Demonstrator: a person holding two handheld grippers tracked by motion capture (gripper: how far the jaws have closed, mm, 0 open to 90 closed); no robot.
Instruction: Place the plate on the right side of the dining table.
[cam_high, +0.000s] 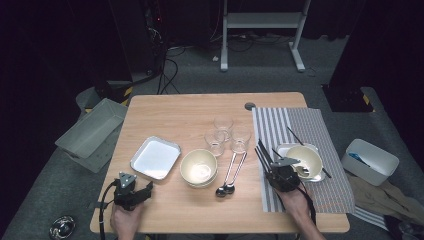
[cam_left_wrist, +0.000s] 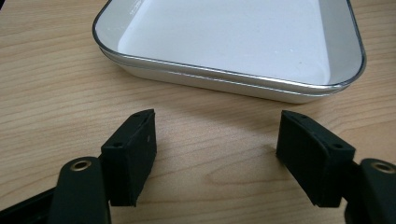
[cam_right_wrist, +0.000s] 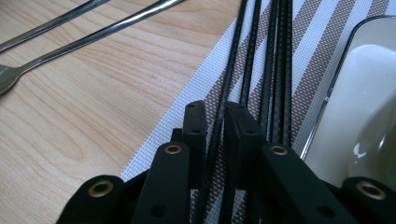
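Black chopstick (cam_right_wrist: 219, 126) pinched in our right tool (cam_right_wrist: 215, 116), running toward twelve o'clock; left tool (cam_left_wrist: 217, 140) spread, idle.

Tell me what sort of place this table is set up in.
Probably a lab or recording studio, not a dining room: the wooden table stands on grey carpet amid dark curtains, loose floor cables run to black equipment, and a white metal stand sits behind it.

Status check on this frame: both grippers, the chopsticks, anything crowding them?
Right gripper shut on one black chopstick. Left gripper open, idle before white tray. Other chopsticks alongside, dish close right.
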